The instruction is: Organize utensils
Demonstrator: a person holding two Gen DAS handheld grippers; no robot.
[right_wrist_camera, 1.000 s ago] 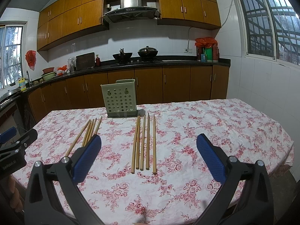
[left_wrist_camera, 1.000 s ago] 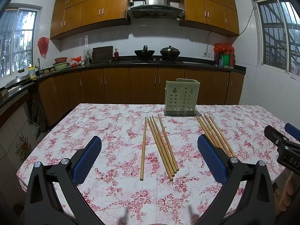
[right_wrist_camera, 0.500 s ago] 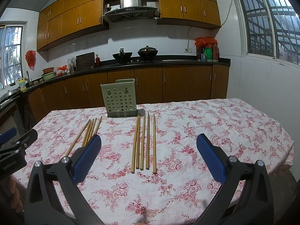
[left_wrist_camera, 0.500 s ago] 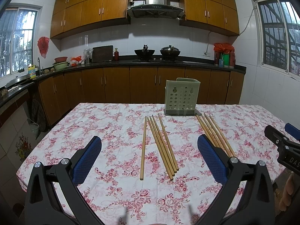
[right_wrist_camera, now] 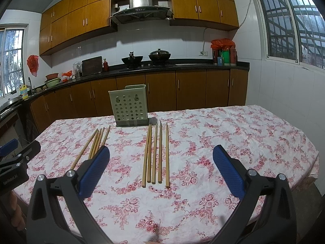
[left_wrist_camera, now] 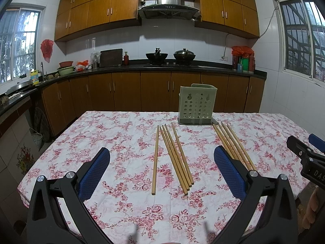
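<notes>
Hovering above the near edge of the desk (left_wrist_camera: 105,134), the left tongs (left_wrist_camera: 161,163) and right tongs (right_wrist_camera: 160,162) were both spread wide and empty — nothing had been picked up. Beyond them two bundles of chopsticks, left bundle (left_wrist_camera: 172,154) and right bundle (right_wrist_camera: 155,152), lay flat on the floral cloth; farther back the green holder (left_wrist_camera: 197,103) stood upright — apparently unfilled, so all sorting remained.

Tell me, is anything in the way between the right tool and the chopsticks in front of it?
No, nothing visible. The right tool hangs open above the bare tablecloth, and the chopsticks lie straight ahead, in front of the green holder.
</notes>
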